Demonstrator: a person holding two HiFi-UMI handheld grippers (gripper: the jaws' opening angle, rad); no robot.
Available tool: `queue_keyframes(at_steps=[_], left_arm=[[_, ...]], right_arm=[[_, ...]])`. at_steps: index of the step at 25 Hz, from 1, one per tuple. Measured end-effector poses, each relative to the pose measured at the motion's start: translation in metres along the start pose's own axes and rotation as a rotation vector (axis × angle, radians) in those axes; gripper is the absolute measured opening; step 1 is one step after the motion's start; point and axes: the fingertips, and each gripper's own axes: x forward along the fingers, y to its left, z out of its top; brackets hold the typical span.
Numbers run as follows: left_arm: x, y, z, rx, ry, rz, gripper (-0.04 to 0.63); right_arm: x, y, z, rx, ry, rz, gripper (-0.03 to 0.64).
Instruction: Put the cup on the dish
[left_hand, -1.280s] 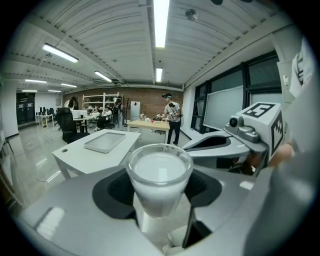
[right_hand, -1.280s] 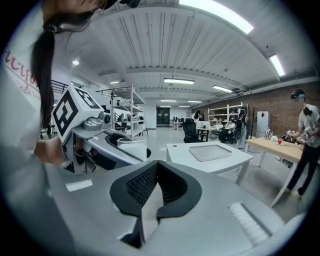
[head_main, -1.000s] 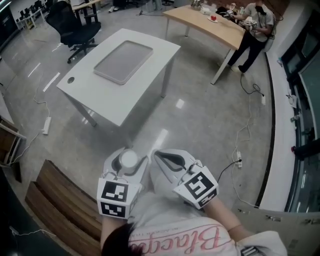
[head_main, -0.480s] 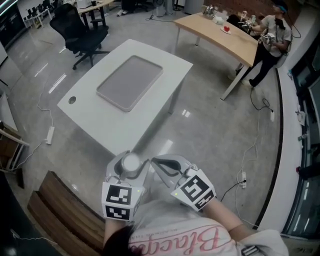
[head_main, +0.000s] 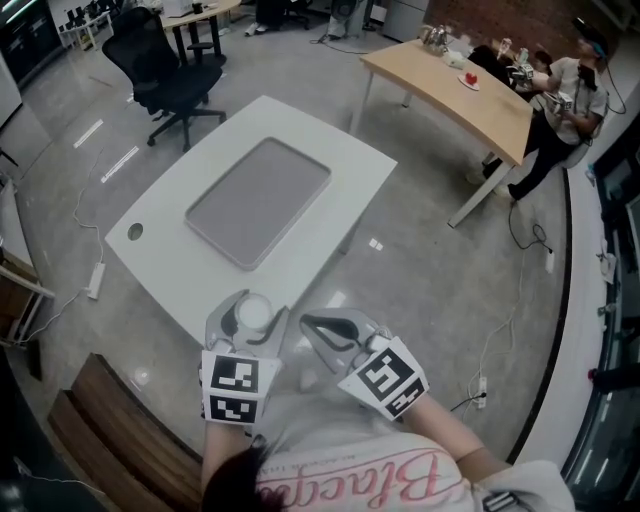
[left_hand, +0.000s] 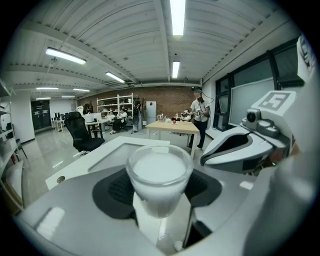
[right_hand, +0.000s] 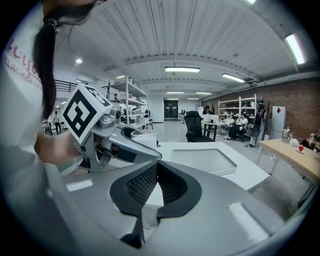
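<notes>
**A:** What is the biggest thing ahead of the jaws?

**B:** A white table (head_main: 300, 130), with its near corner just ahead of both pairs of jaws. Far beyond it and to the right stands a wooden table (head_main: 450, 85), and a person (head_main: 565, 100) stands at that table's right end.

**A:** And the dish?

**B:** The dish (head_main: 258, 200) is a flat grey tray lying in the middle of the white table, straight ahead of the jaws and well apart from them. Between it and the jaws lies only a strip of white tabletop.

**A:** What else is around?

**B:** A black office chair (head_main: 160, 60) is far ahead and to the left, past the white table. A small round hole (head_main: 134, 231) sits in the tabletop ahead-left of the left jaws. A power strip (head_main: 96, 280) lies on the floor further left.

**A:** How does the left gripper stand?

**B:** The left gripper (head_main: 250, 322) has its jaws about half open and closed on the cup (left_hand: 159, 176). The cup is a cloudy white tumbler held upright between the dark pads, with its rim above them.

**A:** And the right one?

**B:** The right gripper (right_hand: 152, 185) is just beside the left one. Its pads meet at the tips and nothing is between them. From its own jaws, the left gripper and the cup rise close on the left, while the dish lies ahead-right.
</notes>
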Motion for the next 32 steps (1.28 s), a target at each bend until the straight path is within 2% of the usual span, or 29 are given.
queue_keyframes(at_steps=[9,15,20,25,32], left_arm=[[0.048,0.032,0.011,-0.009,-0.004,0.022,0.256],[0.088,0.055,0.021,-0.001,-0.035,0.029,0.256],[0.131,0.080,0.019,0.034,-0.012,0.056,0.256],[0.171,0.090,0.026,0.092,-0.050,0.046,0.256],[0.223,0.112,0.009,0.092,-0.050,0.045,0.256]], right_arm=[[0.029,-0.031,0.008,0.038,-0.022,0.038,0.002],[0.053,-0.056,0.008,0.060,0.009,0.051,0.002],[0.075,-0.086,0.008,0.081,0.033,0.037,0.002],[0.098,-0.113,0.005,0.108,0.068,0.038,0.002],[0.134,-0.135,-0.008,0.171,0.099,0.062,0.002]])
